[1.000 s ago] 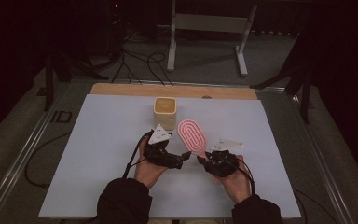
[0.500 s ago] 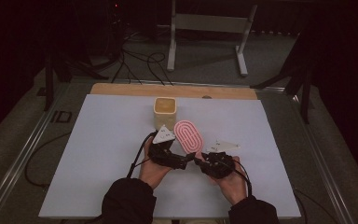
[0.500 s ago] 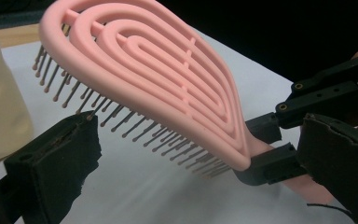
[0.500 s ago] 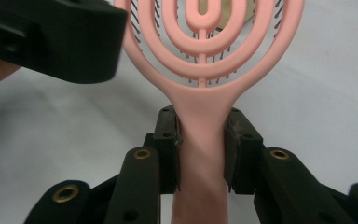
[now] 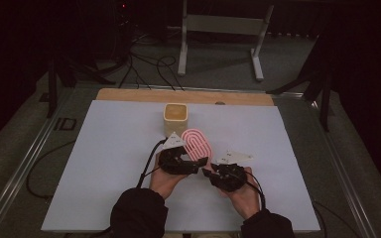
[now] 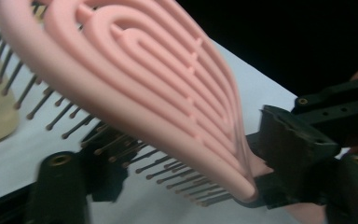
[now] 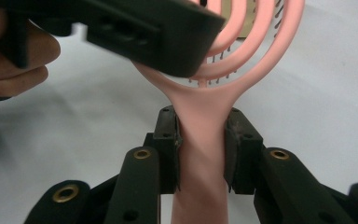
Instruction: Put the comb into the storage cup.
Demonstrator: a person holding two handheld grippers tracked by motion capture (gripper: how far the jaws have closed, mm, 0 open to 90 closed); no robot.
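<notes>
Pink plastic vented hairbrush (image 5: 197, 144) is seen from the high view raised over the white tabletop (image 5: 109, 163), before a cream square cup (image 5: 175, 118). Left gripper view: the left gripper (image 6: 168, 186), fingers just closing, straddles the brush head. Right gripper view: the handle is clenched by the right gripper (image 7: 201, 149).

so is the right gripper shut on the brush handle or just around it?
Shut on it: in the right gripper view both pads of the right gripper press the pink hairbrush's handle, no gap either side.
</notes>
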